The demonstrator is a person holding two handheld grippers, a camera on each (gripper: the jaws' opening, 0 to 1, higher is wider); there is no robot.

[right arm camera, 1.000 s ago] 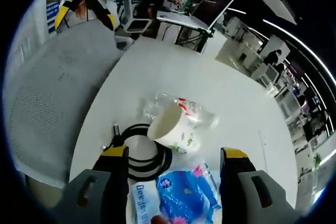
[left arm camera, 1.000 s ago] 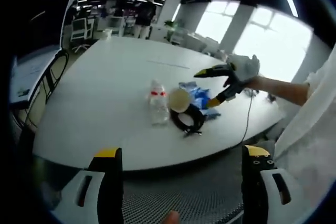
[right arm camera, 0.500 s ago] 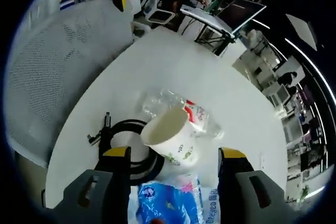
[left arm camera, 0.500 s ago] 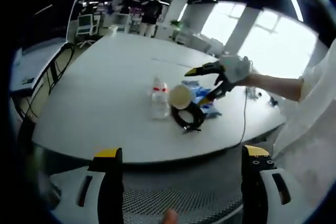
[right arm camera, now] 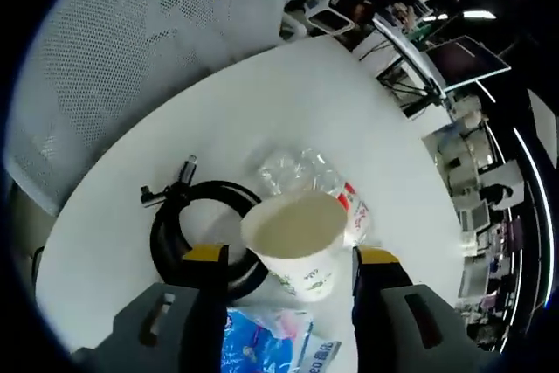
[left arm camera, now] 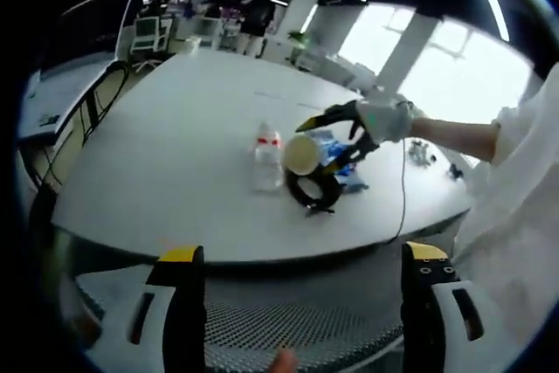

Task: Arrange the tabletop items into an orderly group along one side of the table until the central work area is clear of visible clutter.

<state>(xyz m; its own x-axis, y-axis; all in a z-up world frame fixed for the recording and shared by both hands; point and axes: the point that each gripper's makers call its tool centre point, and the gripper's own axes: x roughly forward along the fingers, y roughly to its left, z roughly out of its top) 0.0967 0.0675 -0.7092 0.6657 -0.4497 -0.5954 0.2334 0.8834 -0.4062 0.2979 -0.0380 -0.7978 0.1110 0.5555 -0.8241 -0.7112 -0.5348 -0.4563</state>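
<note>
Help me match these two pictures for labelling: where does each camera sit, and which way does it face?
Left gripper view: held back above a mesh chair, facing the table; right gripper and sleeve show.
Right gripper view: just above the table, looking down between its jaws at the paper cup.
Shared: cup, bottle, cable, blue packet.

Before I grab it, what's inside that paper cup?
The paper cup looks empty: only pale inner wall shows through its mouth. Its bottom is out of sight. A clear bottle lies behind it.
</note>
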